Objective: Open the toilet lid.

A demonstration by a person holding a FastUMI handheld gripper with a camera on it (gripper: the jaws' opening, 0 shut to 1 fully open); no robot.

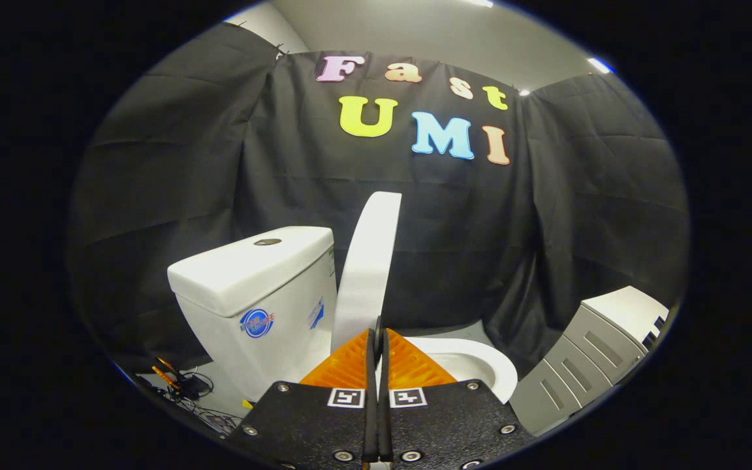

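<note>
The tool (377, 336), fingers pinched on the upright toilet lid (369, 261), points level beside the tank (258, 287).

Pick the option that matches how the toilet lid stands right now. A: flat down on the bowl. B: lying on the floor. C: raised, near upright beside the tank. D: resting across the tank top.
C: the toilet lid stands nearly upright next to the tank, just beyond the gripper, whose fingers are closed together with nothing between them, and the bowl is uncovered.
</note>
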